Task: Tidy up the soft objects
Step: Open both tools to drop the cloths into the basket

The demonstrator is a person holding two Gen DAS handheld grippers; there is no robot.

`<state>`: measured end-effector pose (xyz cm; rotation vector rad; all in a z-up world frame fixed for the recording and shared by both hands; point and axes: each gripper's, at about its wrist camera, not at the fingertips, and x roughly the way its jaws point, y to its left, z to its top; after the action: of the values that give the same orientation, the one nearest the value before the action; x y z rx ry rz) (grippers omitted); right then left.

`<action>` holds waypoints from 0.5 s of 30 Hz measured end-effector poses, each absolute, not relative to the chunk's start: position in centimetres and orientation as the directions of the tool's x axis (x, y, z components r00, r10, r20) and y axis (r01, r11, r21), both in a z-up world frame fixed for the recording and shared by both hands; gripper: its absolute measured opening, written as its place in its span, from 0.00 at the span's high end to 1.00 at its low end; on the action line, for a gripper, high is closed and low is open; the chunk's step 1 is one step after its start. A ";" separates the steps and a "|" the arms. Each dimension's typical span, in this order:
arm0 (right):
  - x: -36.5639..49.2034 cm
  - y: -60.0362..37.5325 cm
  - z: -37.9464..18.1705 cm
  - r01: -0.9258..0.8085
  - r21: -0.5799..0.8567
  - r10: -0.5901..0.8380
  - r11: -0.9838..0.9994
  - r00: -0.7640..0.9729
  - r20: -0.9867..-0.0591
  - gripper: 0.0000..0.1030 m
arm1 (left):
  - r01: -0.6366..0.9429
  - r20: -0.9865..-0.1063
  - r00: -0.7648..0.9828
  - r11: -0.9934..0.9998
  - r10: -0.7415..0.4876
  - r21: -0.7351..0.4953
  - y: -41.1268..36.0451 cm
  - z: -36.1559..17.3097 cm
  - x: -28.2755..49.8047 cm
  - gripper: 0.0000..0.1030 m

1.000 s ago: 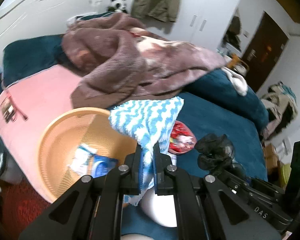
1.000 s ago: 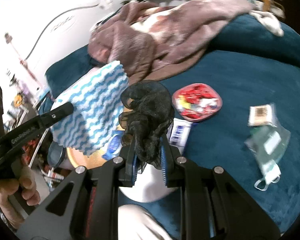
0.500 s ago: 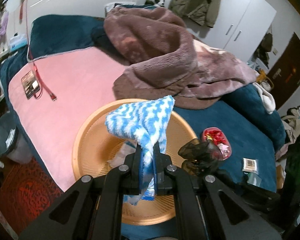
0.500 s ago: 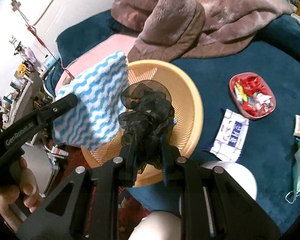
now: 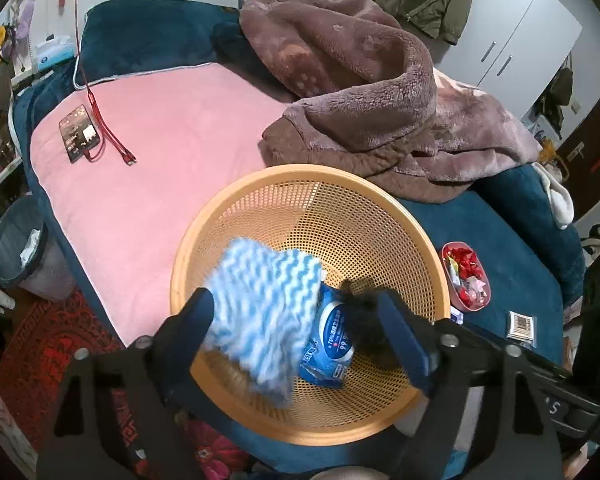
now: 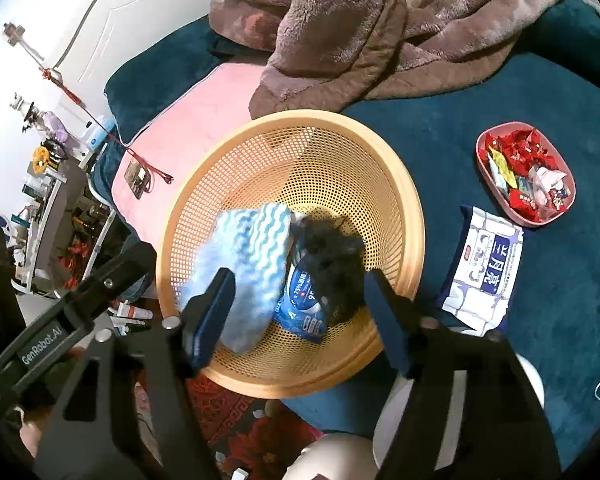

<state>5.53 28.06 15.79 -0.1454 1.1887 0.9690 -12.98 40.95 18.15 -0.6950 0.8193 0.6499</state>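
Both tools opening; cloth (image 5: 266, 312) inside basket (image 5: 312, 172) rim

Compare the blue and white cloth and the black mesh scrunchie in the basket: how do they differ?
The blue and white cloth bears a wavy stripe pattern; the black mesh scrunchie is plain and dark. The cloth is a broad, fluffy sheet, while the scrunchie is a small ruffled bunch. The cloth lies on the left of the blue wipes pack, the scrunchie on its right. Both are soft and are inside the orange basket.
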 end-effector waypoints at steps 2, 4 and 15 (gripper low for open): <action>5.3 27.8 16.0 -0.708 0.361 0.555 0.607 0.053 -0.830 0.33 | -0.745 -0.821 0.512 0.606 0.254 -0.277 40.8 18.4 -13.1 0.04; 5.1 27.6 16.1 -0.714 0.346 0.550 0.609 0.065 -0.833 0.25 | -0.757 -0.828 0.486 0.609 0.281 -0.238 40.6 18.6 -13.1 0.03; 5.0 25.9 16.3 -0.707 0.354 0.559 0.613 0.072 -0.826 0.00 | -0.787 -0.848 0.397 0.605 0.350 -0.119 39.4 18.7 -13.3 0.01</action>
<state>5.03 25.87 16.35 -0.1545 1.1558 0.9568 -13.32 39.40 18.71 -0.5646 0.8944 0.7701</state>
